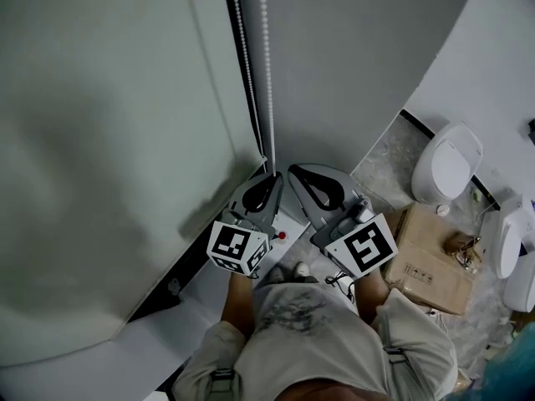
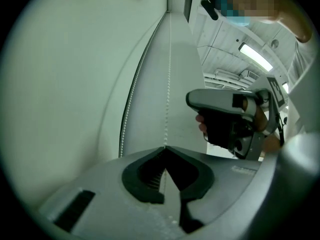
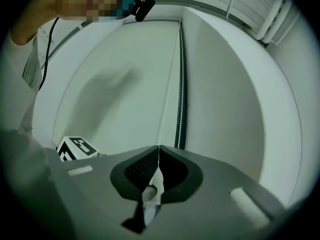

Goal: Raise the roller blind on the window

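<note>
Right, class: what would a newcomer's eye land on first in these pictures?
Two grippers with marker cubes, low in the head view: the left gripper and the right gripper are each shut on the bead chain. That chain hangs beside the big pale roller blind filling the left. A cardboard box lies at far right.

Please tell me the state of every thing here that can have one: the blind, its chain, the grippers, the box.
Roller blind: lowered, covering the window.
Bead chain: hanging straight, clamped at its lower part.
Left gripper: shut on the bead chain.
Right gripper: shut on the bead chain.
Cardboard box: looks closed.
</note>
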The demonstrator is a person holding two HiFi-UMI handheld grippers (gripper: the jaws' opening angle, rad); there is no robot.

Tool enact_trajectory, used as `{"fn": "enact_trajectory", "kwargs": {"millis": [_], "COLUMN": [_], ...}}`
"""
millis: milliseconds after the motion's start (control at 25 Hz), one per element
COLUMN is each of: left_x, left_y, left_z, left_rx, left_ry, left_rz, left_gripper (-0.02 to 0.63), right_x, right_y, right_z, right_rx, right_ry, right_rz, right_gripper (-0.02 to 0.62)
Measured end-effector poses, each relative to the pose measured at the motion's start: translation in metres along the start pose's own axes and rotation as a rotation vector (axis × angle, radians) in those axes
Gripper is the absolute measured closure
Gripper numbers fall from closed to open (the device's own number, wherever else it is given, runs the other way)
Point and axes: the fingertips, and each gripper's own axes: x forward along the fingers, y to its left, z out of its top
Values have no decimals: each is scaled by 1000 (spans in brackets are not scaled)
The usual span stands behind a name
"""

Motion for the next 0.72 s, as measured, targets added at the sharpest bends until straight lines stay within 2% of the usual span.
{"fn": "enact_trajectory", "kwargs": {"millis": [240, 560, 720], "left_x": [-11, -25, -25], "left_y": [-3, -12, -14], "left_z": [-4, -2, -3], "left_rx": [-3, -5, -7], "left_ry": [1, -5, -9], "left_rz": [4, -8, -13], "left_gripper": [595, 595, 595], "right_x": [14, 32, 34], "right_y": [7, 14, 17], "right_z": [7, 42, 46], "right_rx": [-1, -9, 7], "right_ry": [48, 4, 7], "right_rz": [61, 101, 116], "right_gripper": [561, 526, 581]}}
